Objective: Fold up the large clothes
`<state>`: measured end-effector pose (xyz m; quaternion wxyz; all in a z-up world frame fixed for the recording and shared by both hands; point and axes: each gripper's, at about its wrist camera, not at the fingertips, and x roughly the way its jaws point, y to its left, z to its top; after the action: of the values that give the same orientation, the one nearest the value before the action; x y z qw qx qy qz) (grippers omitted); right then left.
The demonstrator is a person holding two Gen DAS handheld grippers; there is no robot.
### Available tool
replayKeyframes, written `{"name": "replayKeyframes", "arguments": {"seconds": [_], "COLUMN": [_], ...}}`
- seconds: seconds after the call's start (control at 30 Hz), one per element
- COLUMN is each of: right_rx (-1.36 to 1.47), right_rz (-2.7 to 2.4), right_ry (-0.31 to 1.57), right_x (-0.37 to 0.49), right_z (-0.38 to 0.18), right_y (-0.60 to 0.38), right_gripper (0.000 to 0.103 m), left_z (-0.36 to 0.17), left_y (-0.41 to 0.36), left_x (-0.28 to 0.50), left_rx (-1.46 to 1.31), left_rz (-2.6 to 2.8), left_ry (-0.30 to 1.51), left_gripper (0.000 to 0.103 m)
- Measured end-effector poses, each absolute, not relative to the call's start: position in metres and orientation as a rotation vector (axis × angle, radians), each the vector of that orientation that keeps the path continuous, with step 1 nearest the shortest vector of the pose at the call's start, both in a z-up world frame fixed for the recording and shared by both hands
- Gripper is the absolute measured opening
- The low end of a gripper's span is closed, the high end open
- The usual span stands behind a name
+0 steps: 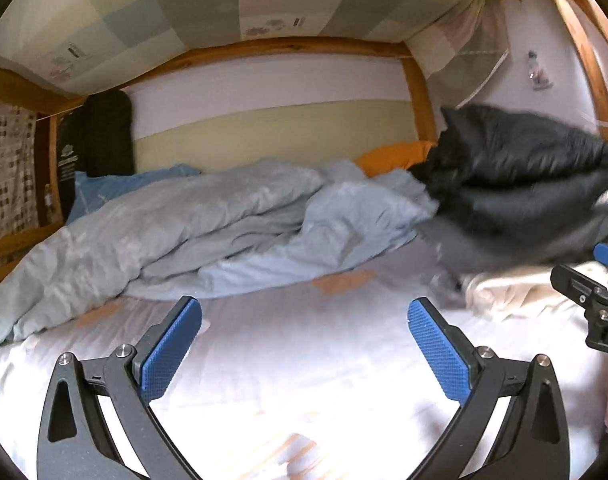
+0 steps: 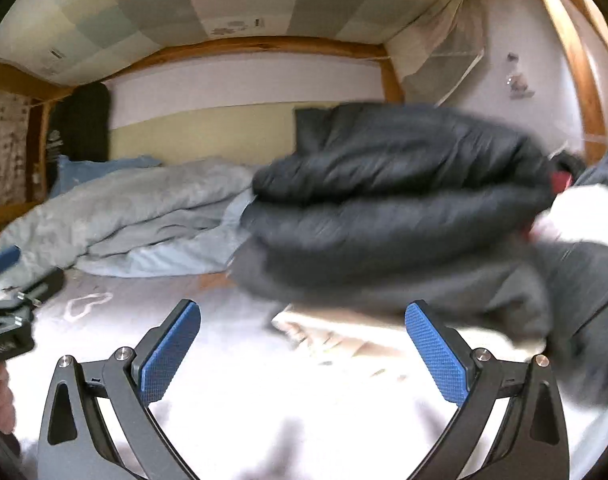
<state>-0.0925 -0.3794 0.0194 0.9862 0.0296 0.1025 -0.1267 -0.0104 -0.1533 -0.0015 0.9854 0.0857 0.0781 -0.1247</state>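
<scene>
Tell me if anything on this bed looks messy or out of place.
The light blue duvet lies crumpled in a heap along the wall side rather than spread flat. The black puffer jacket sits bunched on other clothes. Nothing looks damaged or spilled.

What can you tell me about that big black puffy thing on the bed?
The black jacket looks like a puffy, quilted coat of shiny, slippery fabric. It is bunched or folded into thick rolls, stacked in a heap, and blurred in both views. It sits on the right side of the bed, on top of grey clothes. Its left edge touches the pale blue duvet. Something red shows at its right end. Neither claw touches it.
</scene>
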Motion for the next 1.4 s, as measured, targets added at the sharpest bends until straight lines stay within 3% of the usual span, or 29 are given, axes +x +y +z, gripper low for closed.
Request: {"name": "replayKeyframes", "arguments": {"seconds": [0.13,1.4], "right_rx": [0.021,-0.010], "right_rz": [-0.318,-0.379], "right_ry": [0.303,0.301], "right_x": [-0.073,-0.073], "right_z": [-0.016,-0.017], "right_y": [-0.370,-0.367], "right_gripper": [0.103,0.103], "left_z": [-0.029,-0.030], "left_y": [-0.157,-0.157], "left_x": [0.006,-0.001], "left_rx": [0.185,0.195], "left_rz": [-0.235,-0.186], "left_ry": [0.224,0.179], "left_gripper": [0.103,0.103]}}
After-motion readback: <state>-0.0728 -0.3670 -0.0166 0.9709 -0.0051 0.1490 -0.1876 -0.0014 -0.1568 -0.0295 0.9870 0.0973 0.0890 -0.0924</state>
